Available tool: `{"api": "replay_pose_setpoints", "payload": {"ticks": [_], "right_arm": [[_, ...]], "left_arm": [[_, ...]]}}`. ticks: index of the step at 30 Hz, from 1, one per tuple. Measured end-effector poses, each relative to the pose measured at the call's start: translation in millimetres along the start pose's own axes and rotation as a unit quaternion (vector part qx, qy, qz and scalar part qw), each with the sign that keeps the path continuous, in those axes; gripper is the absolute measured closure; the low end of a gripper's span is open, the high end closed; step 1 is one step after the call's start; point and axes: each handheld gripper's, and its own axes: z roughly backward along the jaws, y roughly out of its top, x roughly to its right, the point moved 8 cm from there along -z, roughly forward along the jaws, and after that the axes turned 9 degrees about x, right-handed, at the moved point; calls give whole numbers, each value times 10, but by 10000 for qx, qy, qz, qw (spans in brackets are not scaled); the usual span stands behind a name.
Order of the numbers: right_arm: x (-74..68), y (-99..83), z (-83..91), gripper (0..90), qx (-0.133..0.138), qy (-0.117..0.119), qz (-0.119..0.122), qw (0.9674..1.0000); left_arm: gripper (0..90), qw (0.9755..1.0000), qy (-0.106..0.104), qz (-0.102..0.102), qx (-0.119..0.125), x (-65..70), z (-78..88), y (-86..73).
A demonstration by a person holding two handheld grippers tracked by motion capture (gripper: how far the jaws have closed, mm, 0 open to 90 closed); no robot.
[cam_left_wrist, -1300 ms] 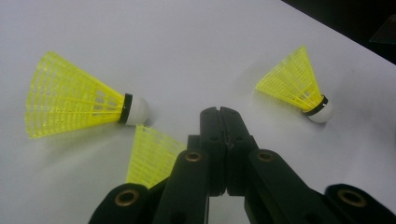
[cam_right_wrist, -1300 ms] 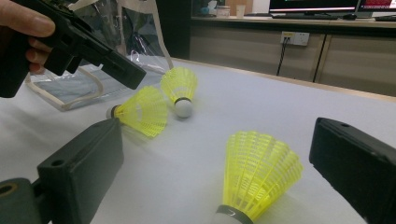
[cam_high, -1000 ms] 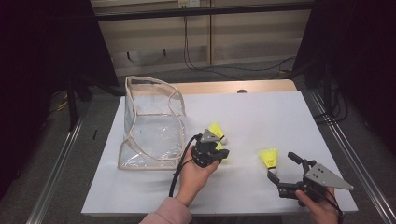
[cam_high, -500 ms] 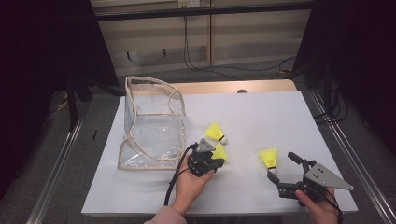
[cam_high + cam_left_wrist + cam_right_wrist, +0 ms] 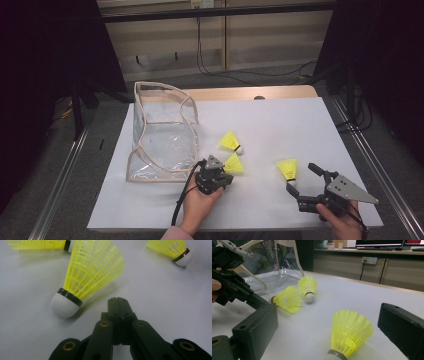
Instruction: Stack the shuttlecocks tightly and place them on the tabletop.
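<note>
A white rectangular sheet [image 5: 280,125] covers the desk, its far edge leaving a strip of bare wood [image 5: 250,93] showing, its near edge running just past the person's two hands. The far half and the far right corner of the sheet lie bare, giving wide room there; the right edge is also free beyond the right hand.

A clear plastic pouch with cream-coloured piping [image 5: 162,132] stands toward the left edge of the sheet, mouth upward, walls sagging.

Three yellow plastic shuttlecocks with white cork heads lie near the middle and the near edge. The far shuttlecock [image 5: 231,142] lies just right of the pouch. The middle shuttlecock [image 5: 234,164] lies near it, toward the near edge, beside the pouch's near right corner. The right shuttlecock [image 5: 288,171] lies well apart from both, toward the near right corner.

The left gripper [image 5: 118,300] is clenched, its black jaws pressed together with nothing between them, tips on or just over the sheet beside the middle shuttlecock's [image 5: 87,275] white head, not touching it.

The right gripper [image 5: 300,182] is spread wide, and the right shuttlecock [image 5: 350,332] sits between the jaws, head toward the camera, with a gap on each side.
</note>
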Motion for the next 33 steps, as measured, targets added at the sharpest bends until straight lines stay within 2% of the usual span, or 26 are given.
{"api": "replay_pose_setpoints", "payload": {"ticks": [1,5,7,8,10,11,12,14,15,16,17,18,23,24,25,27,28,29,31,32,33], "right_arm": [[-1,1,-1,28,6,8,10,10000],[-5,6,-2,28,17,1,-1,10000],[-1,5,-2,28,32,18,1,10000],[-3,7,0,28,30,-3,-13,10000],[-1,4,1,28,15,4,10,10000],[-1,3,0,28,14,5,14,10000],[-4,5,-3,28,23,12,2,10000],[-6,4,-2,28,14,8,-5,10000],[-3,3,0,28,11,9,11,10000],[-6,7,-2,28,27,1,-14,10000],[-7,7,-2,28,26,4,-21,10000],[-6,8,-3,28,34,4,-12,10000],[-5,6,-2,28,23,13,-5,10000],[-5,6,-2,28,24,12,-6,10000],[-8,9,-2,28,33,14,-25,10000],[-8,10,-2,28,41,17,-14,10000],[-8,10,-3,28,42,18,-12,10000],[-8,9,-2,28,33,19,-21,10000],[-9,10,-2,28,34,25,-22,10000],[-9,10,-3,28,38,28,-25,10000],[-10,9,-4,28,36,34,-23,10000]], "left_arm": [[900,9997,226,-98,-90,-25,17,-10],[900,9997,243,-34,-52,-13,18,-8],[900,9993,322,-157,-147,-32,29,-20],[900,9993,314,-107,-143,-22,27,-24],[900,9994,327,-88,-74,-25,28,-19],[900,9993,346,-140,-50,-35,29,-14],[900,9993,373,-87,-50,-28,34,-17],[900,9988,455,-162,-49,-45,31,-22],[900,9982,535,-241,-125,-63,43,-28],[900,9991,364,-208,-46,-53,27,-24],[900,9991,373,-222,-27,-59,17,-21],[900,9979,566,-280,-127,-76,34,-27],[900,9972,666,-316,-121,-106,-3,-21],[900,9966,725,-344,-179,-115,-7,-24],[900,9967,746,-313,-64,-116,-36,-19],[900,9967,733,-333,-142,-131,-40,-21],[900,9966,748,-319,-141,-138,-47,-21],[900,9976,618,-292,-68,-140,-68,-16],[900,9975,648,-291,-66,-153,-90,-14],[900,9961,819,-306,-123,-168,-85,-15],[900,9959,848,-301,-95,-176,-103,-12]]}}
